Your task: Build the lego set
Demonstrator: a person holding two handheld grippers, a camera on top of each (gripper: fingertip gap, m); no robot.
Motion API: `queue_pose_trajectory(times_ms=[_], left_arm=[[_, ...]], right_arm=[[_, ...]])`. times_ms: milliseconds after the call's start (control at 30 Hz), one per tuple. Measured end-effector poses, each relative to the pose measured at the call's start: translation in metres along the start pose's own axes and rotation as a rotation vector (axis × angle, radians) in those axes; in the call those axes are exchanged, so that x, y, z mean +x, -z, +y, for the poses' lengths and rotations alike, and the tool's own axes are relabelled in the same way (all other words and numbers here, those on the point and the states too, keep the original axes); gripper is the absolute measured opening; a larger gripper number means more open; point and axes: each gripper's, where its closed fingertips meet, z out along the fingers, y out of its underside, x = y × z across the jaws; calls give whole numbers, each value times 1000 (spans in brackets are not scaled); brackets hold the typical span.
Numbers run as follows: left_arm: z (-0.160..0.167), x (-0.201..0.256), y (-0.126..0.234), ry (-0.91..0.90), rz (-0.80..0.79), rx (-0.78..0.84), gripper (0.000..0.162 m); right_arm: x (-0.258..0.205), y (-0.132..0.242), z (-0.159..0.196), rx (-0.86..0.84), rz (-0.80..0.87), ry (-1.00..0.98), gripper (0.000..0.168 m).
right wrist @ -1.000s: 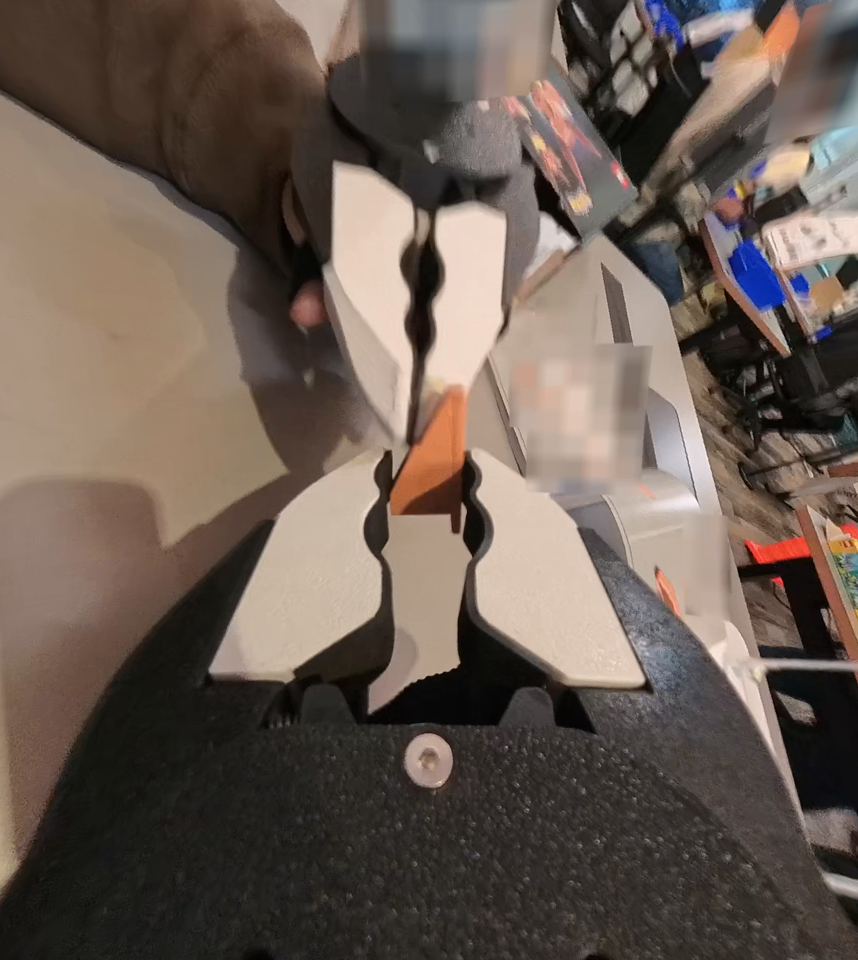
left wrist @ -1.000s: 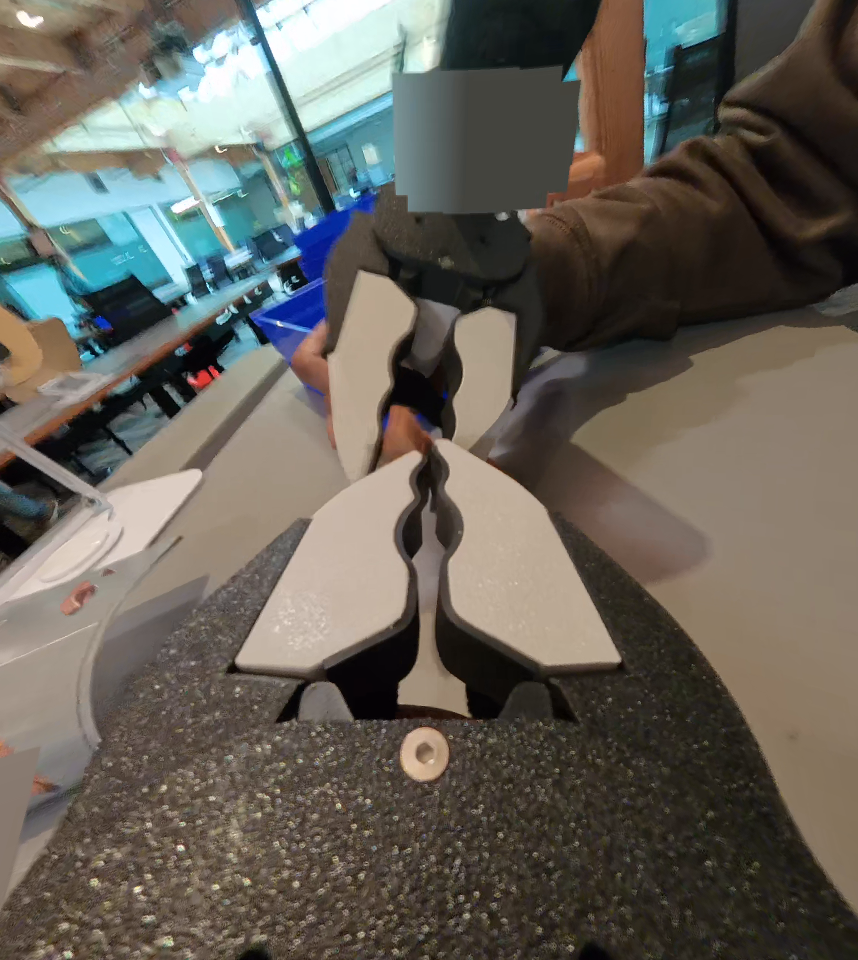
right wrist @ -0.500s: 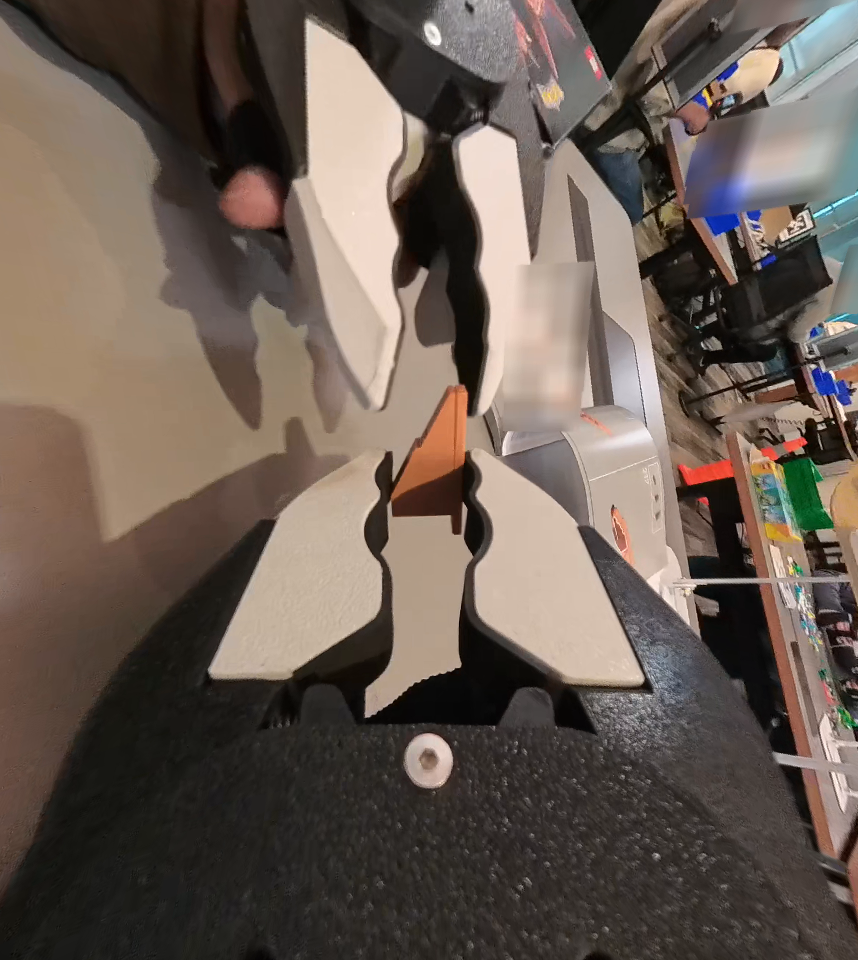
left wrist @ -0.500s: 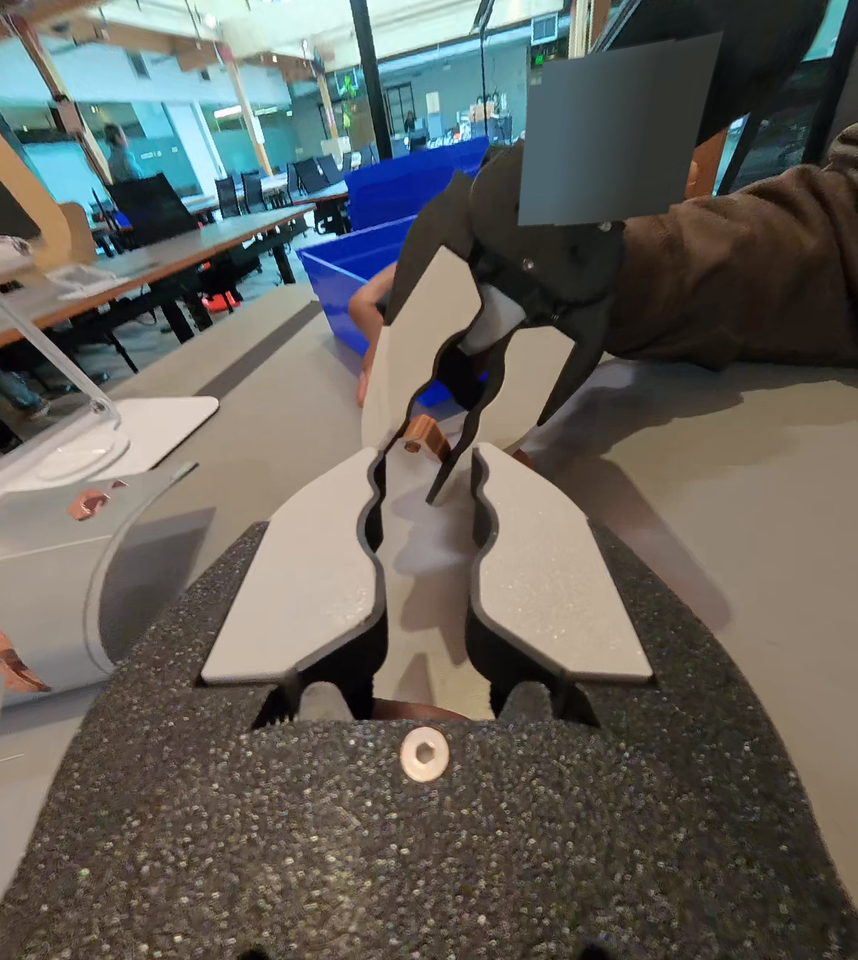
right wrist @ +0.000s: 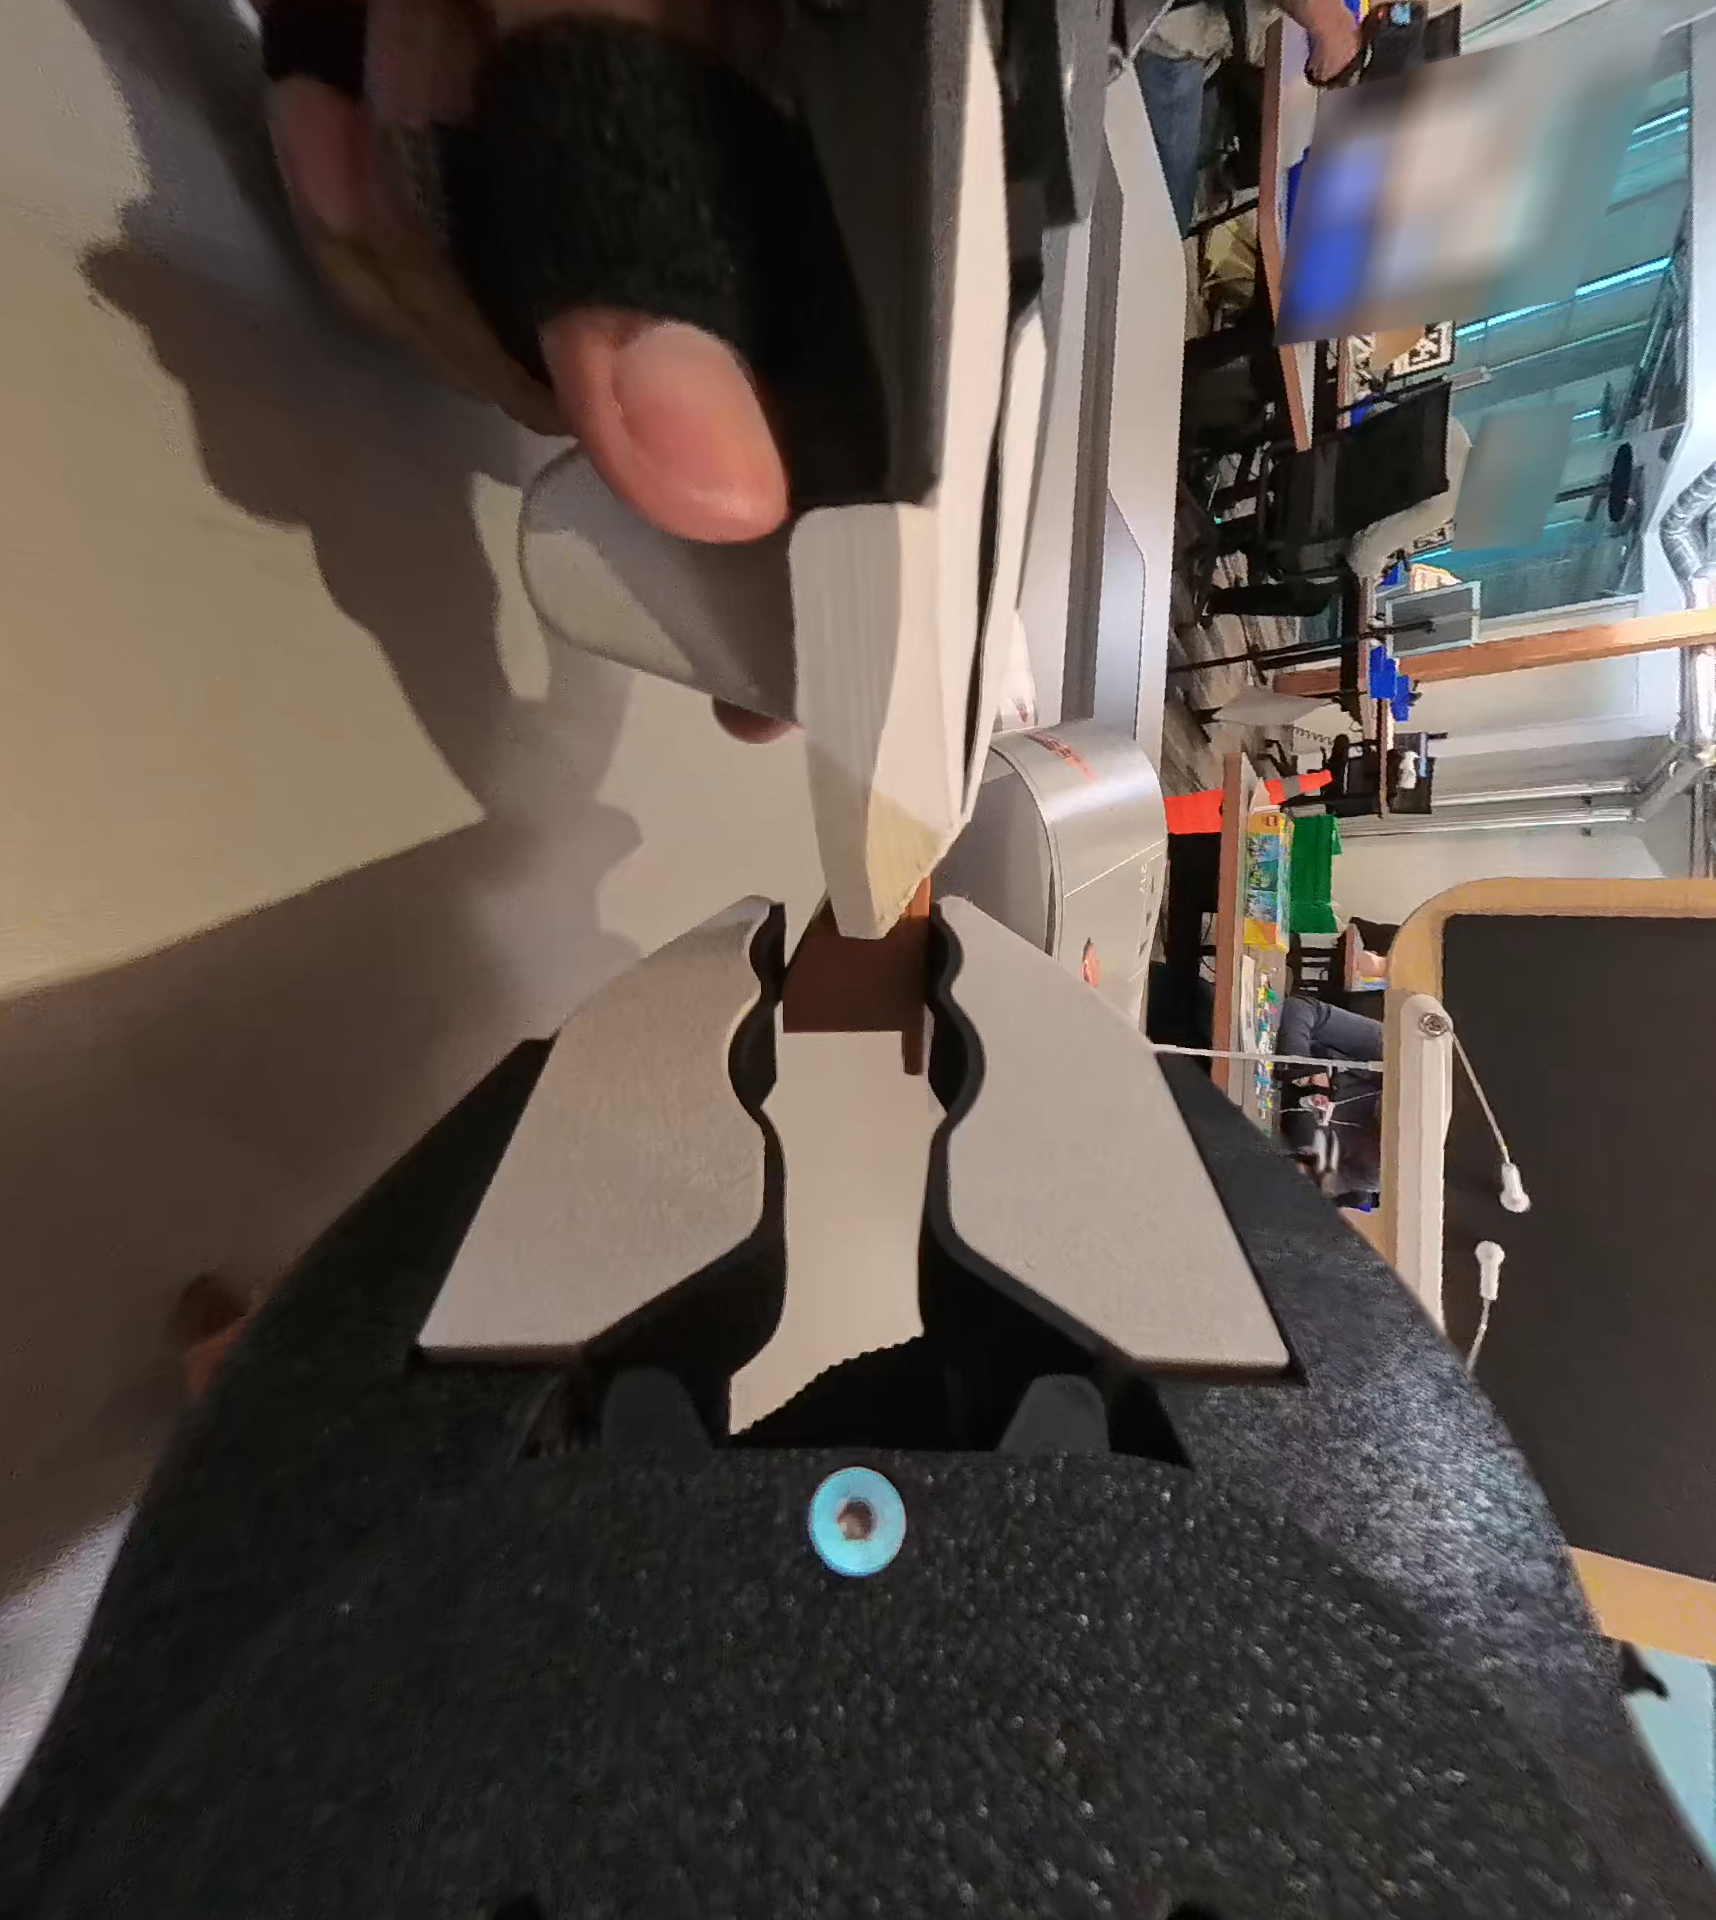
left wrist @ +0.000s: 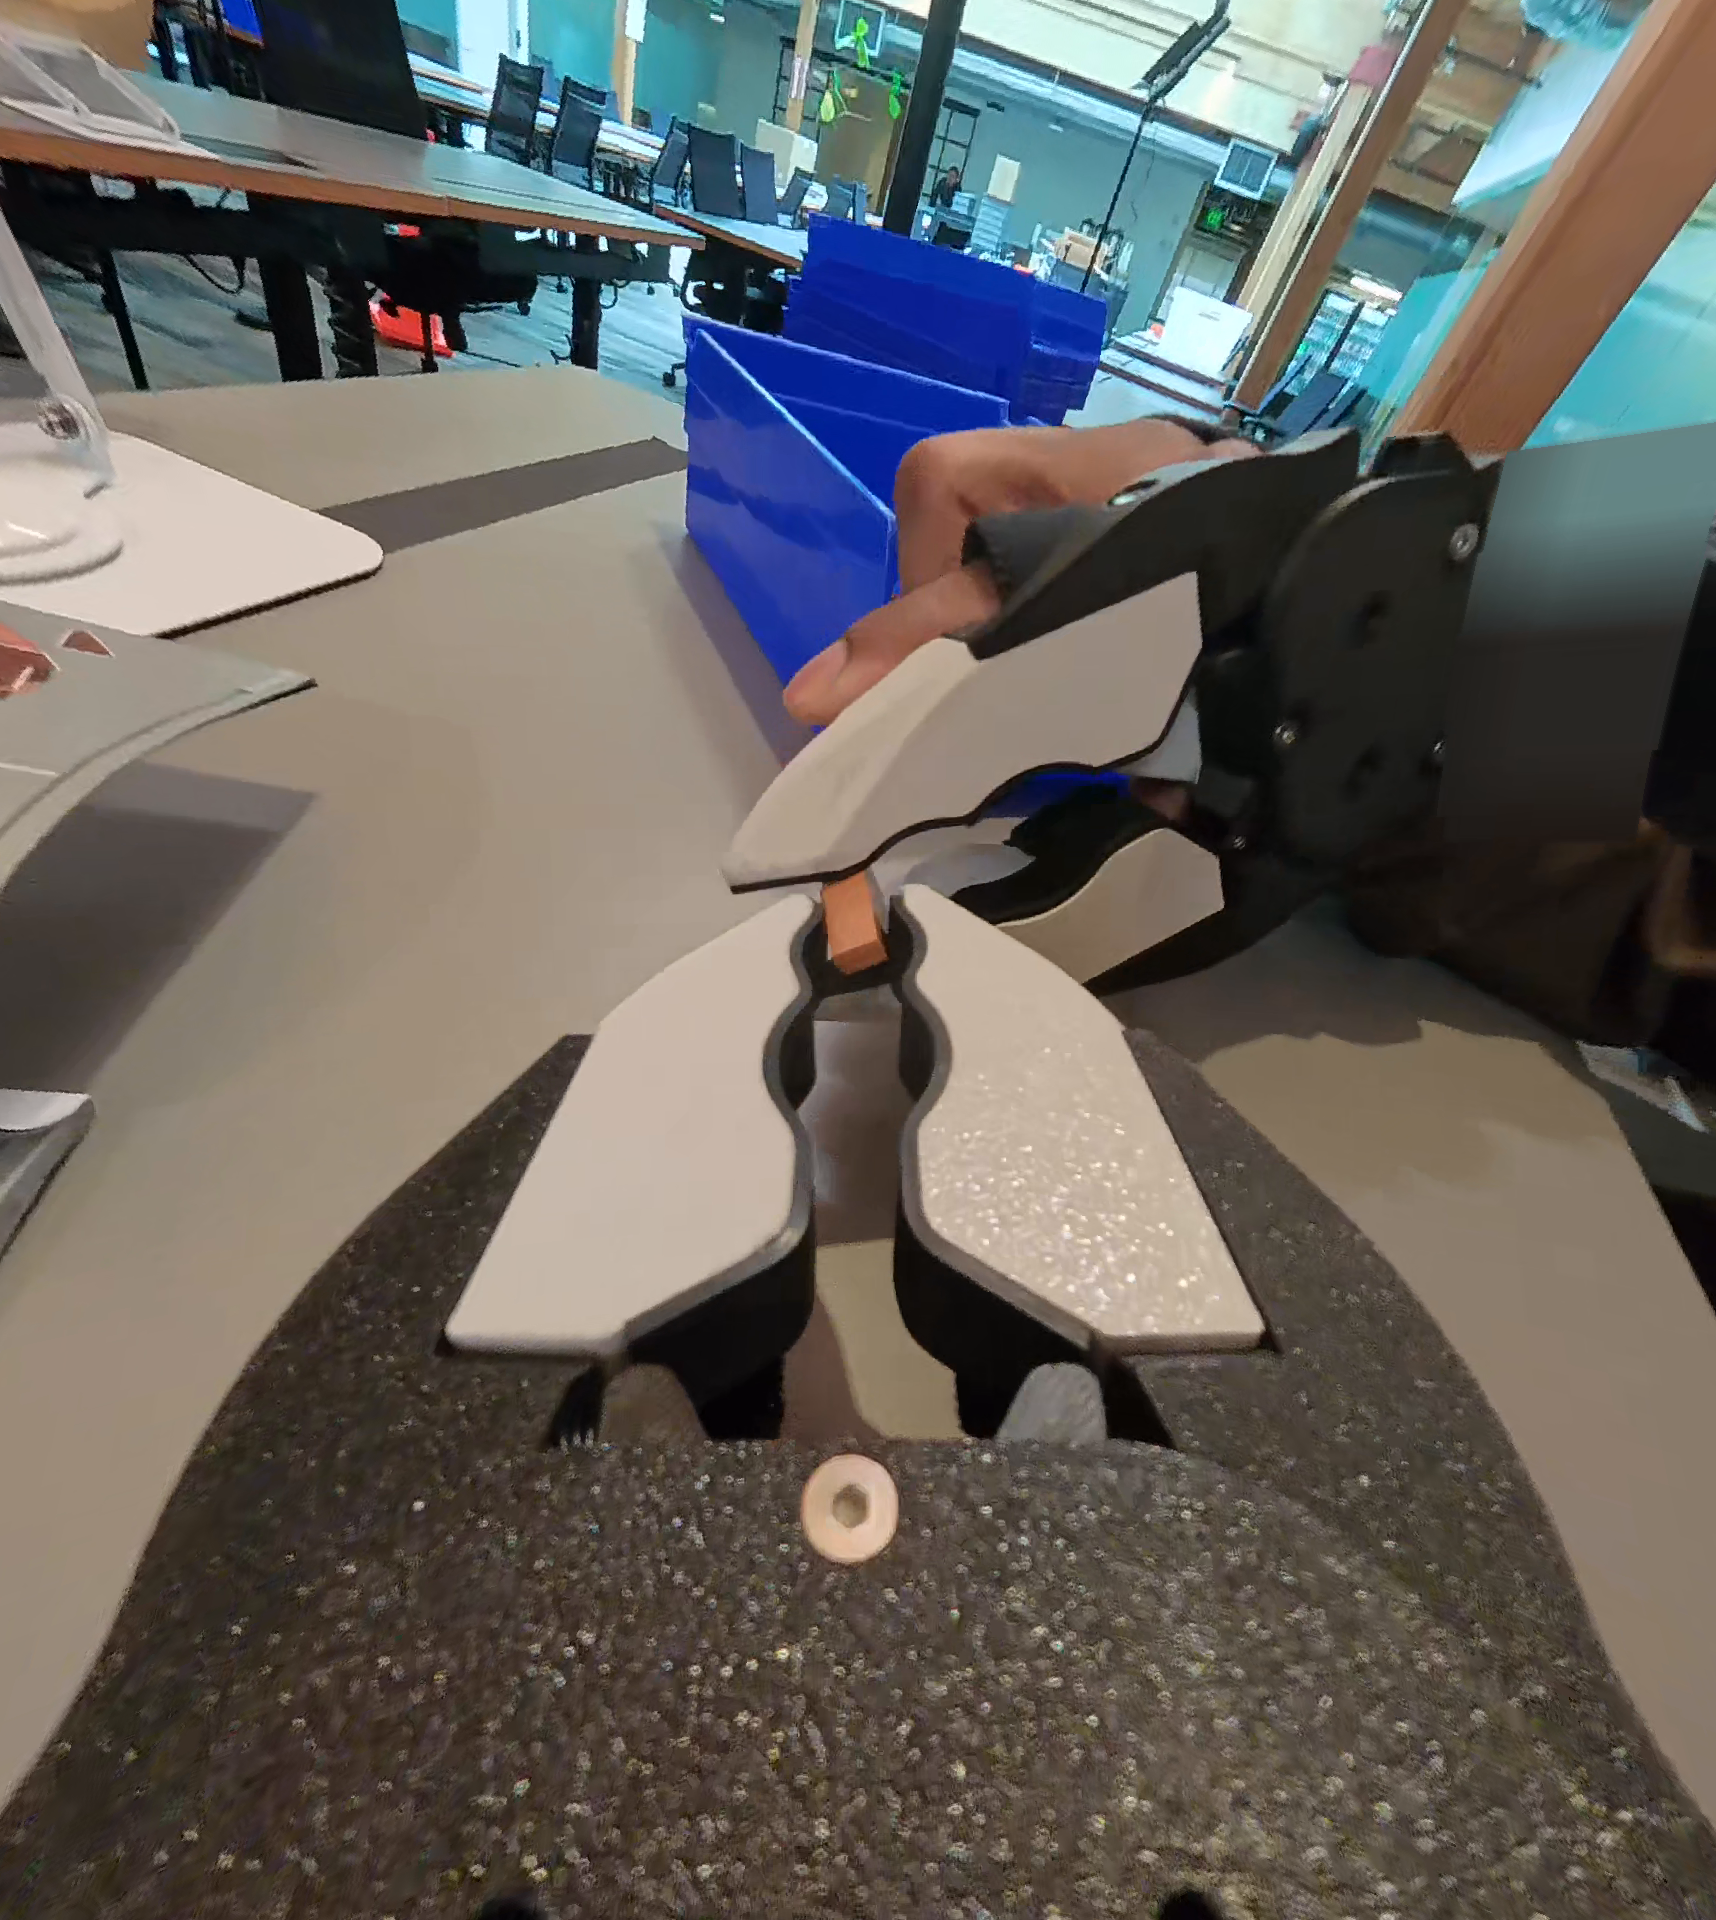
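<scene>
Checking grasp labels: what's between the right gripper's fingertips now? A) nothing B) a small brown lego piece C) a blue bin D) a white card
B: in the right wrist view, the small brown lego piece sits pinched between the right gripper fingertips, with the left gripper tip meeting it from above; the blue bin stands apart on the table.

Grey matte tabletop (left wrist: pixel 480 623); blue plastic bins (left wrist: pixel 833 468) at its far side. White flat base plate (left wrist: pixel 210 551) carrying a clear acrylic stand (left wrist: pixel 2 260), possibly a document holder. Long wooden office desks (left wrist: pixel 366 177) behind.
</scene>
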Motion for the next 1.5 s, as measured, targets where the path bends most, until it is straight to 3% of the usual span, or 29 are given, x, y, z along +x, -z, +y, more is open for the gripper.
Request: queue_pose_trajectory(times_ms=[367, 600, 800, 900, 1100, 1500], left_arm=[[-7, 7, 9, 295, 198, 56, 8], [-5, 11, 9, 331, 233, 37, 9], [-2, 10, 6, 306, 209, 20, 10], [2, 3, 5, 262, 149, -4, 23], [15, -20, 9, 98, -21, -101, 31], [24, -31, 11, 144, -72, -160, 31]], right_arm=[[8, 13, -11, 154, -26, -104, 35], [1, 16, -17, 186, -73, -93, 25], [-2, 15, -14, 163, -95, -99, 25], [-7, 11, -7, 114, -121, -111, 25], [-45, 3, 14, -26, -327, -270, 25], [-62, -4, 30, -117, -458, -599, 27]])
